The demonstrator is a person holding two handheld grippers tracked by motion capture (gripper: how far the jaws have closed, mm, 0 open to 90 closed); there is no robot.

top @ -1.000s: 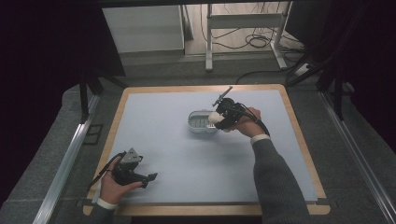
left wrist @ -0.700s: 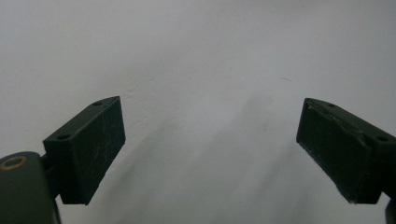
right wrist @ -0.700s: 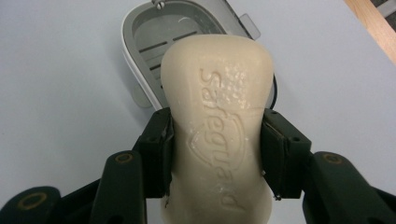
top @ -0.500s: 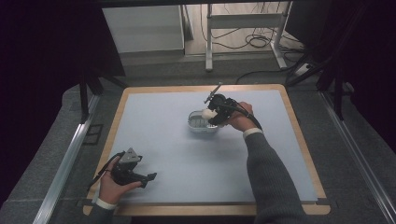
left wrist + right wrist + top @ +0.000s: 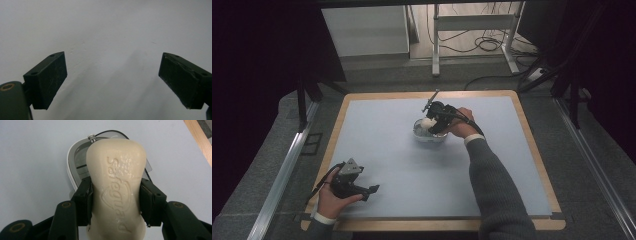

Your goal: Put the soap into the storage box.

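right jaws: your right gripper [image 5: 115, 202] is clamped on the soap bar [image 5: 116, 182], one pad on each long side, at the bar's narrow waist. No gap visible between pads and soap.
soap bar: cream-coloured, embossed face turned toward the gripper's camera. Its far end sticks out well past the jaw tips; its near end runs back between the jaw arms.
beyond right jaws: soap dish [image 5: 75, 165] sits straight past the tips, under the bar's far end. White rim, clear grey inner tray. Whether the soap touches the dish, cannot tell.
high view, right: your right gripper [image 5: 432, 125] is over the soap dish [image 5: 427, 137], the soap bar [image 5: 428, 122] a pale spot at the jaw tips. Your right hand [image 5: 459, 125] is behind it, grey sleeve running back to the near edge.
left jaws: your left gripper [image 5: 112, 82] stands wide apart, nothing between the pads. Bare grey tabletop [image 5: 107, 30] ahead of the tips.
high view, left: your left gripper [image 5: 357, 186] lies low on the tabletop [image 5: 387, 165] at the near left corner, in your left hand [image 5: 332, 197], jaws pointing right. Well apart from the dish and the right gripper.
surface: light grey mat on a wooden-edged tabletop; the dish is the one thing resting on it near either set of jaws.
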